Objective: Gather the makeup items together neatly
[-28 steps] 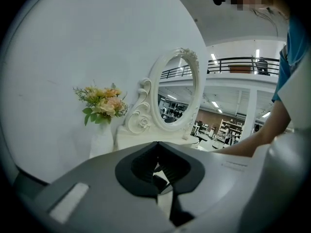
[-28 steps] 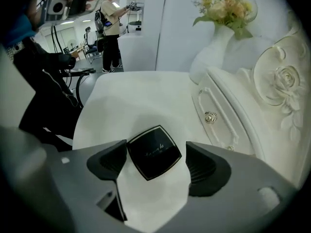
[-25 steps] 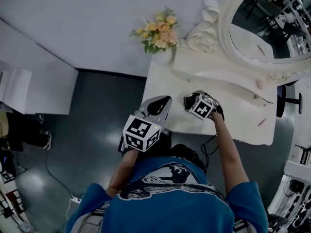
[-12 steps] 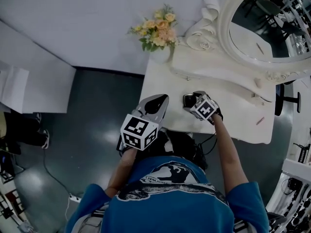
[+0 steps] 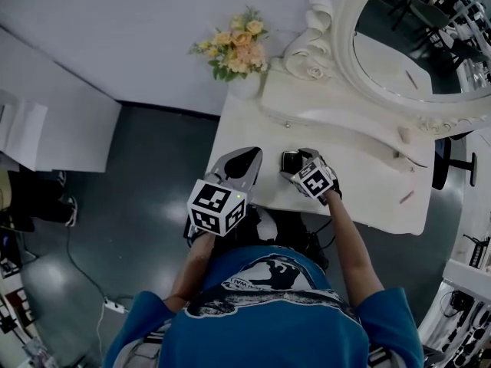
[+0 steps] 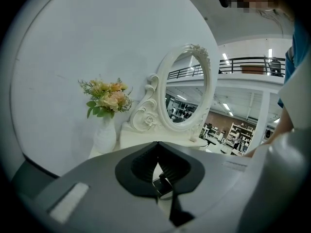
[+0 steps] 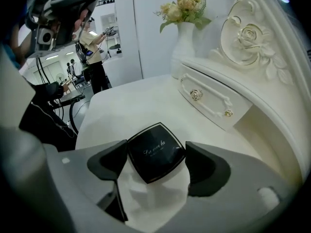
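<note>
1. Table (image 5: 360,176): white dressing table set against a pale wall. Dark grey floor (image 5: 153,167) lies open along its left side and near edge.
2. Far side: oval mirror (image 5: 414,44) in a carved white frame, above a raised shelf with a drawer (image 7: 209,98). A white vase (image 5: 244,87) of peach flowers (image 5: 230,46) stands at the far-left corner.
3. Open room: the top runs free from the vase down to the near-left edge. It also runs free to the right of both claws, as far as a thin pink stick (image 5: 406,197) lying close to the near-right edge.
4. Compact (image 7: 155,152): black and square, with a thin pale border and script lettering on the lid. It lies flat and closed on the table, left of the middle, just near of the drawer shelf, with one corner turned toward the right claw.
5. Right claw (image 7: 156,142): spread wide and low over the table. The compact sits between its two dark pads, the left pad at its left corner and the right pad just beside its right corner. Whether either pad presses on it cannot be told.
6. Left claw (image 5: 248,156): tips pressed together. It hangs over the near-left part of the table, pointing far, to the left of the compact and apart from it.
</note>
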`<move>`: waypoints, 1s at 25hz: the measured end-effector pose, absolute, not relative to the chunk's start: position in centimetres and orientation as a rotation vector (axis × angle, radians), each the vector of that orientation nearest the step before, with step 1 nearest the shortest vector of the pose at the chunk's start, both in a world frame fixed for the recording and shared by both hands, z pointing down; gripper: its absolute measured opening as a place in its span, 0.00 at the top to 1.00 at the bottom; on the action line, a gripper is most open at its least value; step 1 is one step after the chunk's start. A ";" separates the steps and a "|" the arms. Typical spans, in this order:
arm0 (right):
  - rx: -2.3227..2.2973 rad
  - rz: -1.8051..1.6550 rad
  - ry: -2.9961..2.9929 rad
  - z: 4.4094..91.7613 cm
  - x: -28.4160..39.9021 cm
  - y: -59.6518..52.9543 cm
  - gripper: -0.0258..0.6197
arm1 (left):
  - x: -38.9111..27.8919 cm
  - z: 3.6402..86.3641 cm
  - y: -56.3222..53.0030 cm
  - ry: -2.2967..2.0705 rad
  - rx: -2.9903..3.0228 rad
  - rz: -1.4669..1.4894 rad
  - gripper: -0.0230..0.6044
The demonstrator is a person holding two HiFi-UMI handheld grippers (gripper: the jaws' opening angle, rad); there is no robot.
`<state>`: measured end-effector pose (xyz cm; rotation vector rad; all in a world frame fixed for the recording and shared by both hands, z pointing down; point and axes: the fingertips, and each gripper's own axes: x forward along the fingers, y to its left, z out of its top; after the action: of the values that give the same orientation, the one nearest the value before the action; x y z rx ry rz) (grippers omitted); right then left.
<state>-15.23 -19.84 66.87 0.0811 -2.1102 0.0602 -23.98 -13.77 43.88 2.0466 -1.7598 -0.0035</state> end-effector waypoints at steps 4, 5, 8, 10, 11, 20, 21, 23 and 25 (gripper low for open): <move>0.084 0.092 -2.128 66.6 -12.5 -19.6 0.38 | -21.6 44.2 -15.1 -1.759 2.022 0.004 0.94; 0.090 0.101 -2.134 66.4 -11.6 -19.7 0.38 | -20.8 44.3 -15.6 -1.754 2.022 0.008 0.94; 0.123 0.086 -2.126 66.3 -7.6 -21.5 0.38 | -17.9 44.3 -17.2 -1.728 2.045 0.030 0.94; 0.172 0.105 -2.120 66.2 -4.7 -23.0 0.38 | -15.9 44.3 -18.3 -1.704 2.065 0.042 0.94; 0.201 0.128 -2.120 66.1 -3.3 -23.7 0.38 | -15.0 44.3 -18.8 -1.693 2.075 0.050 0.94; 0.250 0.126 -2.079 66.9 4.7 -28.4 0.38 | -8.4 44.2 -22.8 -1.662 2.119 0.107 0.94; 0.247 0.144 -2.091 67.0 5.0 -28.5 0.38 | -7.8 44.2 -23.2 -1.662 2.118 0.109 0.94; 0.236 0.144 -2.119 67.1 5.2 -28.5 0.38 | -6.8 44.4 -23.6 -1.668 2.112 0.117 0.94; 0.223 0.123 -2.142 67.1 5.1 -28.6 0.38 | -6.1 44.6 -23.9 -1.680 2.100 0.127 0.94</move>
<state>5.08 -28.58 67.13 0.2234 -2.1419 0.1227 -6.09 -23.94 44.57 2.0996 -1.6802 0.1267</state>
